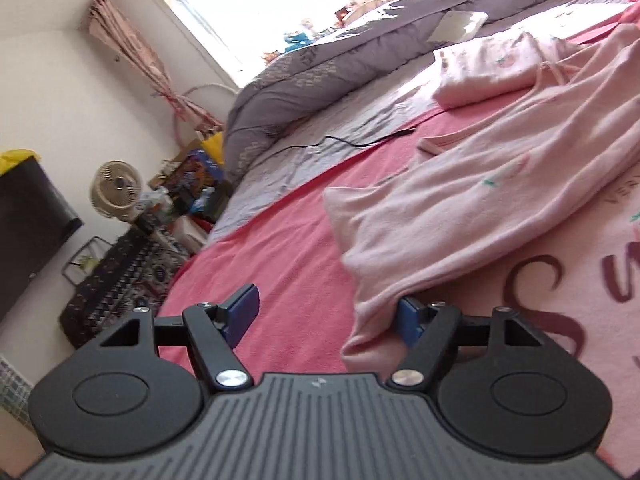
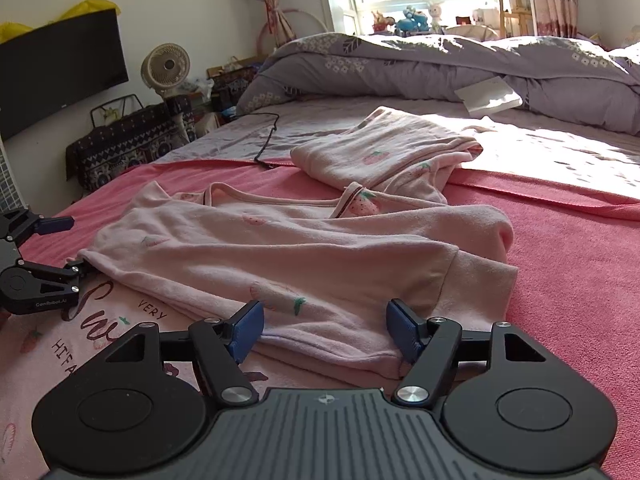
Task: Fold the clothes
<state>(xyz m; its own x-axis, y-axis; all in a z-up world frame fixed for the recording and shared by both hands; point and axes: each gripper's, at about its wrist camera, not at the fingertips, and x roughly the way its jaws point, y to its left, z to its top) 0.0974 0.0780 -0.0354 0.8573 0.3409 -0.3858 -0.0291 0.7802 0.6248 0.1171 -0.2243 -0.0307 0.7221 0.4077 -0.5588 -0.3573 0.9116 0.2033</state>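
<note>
Right gripper (image 2: 325, 330) jaws spread around pink shirt (image 2: 304, 256) hem, left likewise

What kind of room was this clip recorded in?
Almost certainly a home bedroom: a bed under a pink terry cover, a bunched grey floral quilt at its far side, soft toys on the sunny windowsill, and a pale pink strawberry-print pyjama top spread out for folding.

A wide bed (image 2: 568, 264) carries everything, its near half spread with a coral-pink towelling blanket and its far half with a pale lilac sheet (image 2: 224, 136). On it lie a crumpled pale pink strawberry-print pyjama top (image 2: 288, 256), a folded matching pink garment (image 2: 384, 156) beyond, a thin black cable (image 2: 269, 136), a white rectangular card (image 2: 488, 94) and a bunched grey-lilac floral duvet (image 2: 420, 66).
</note>
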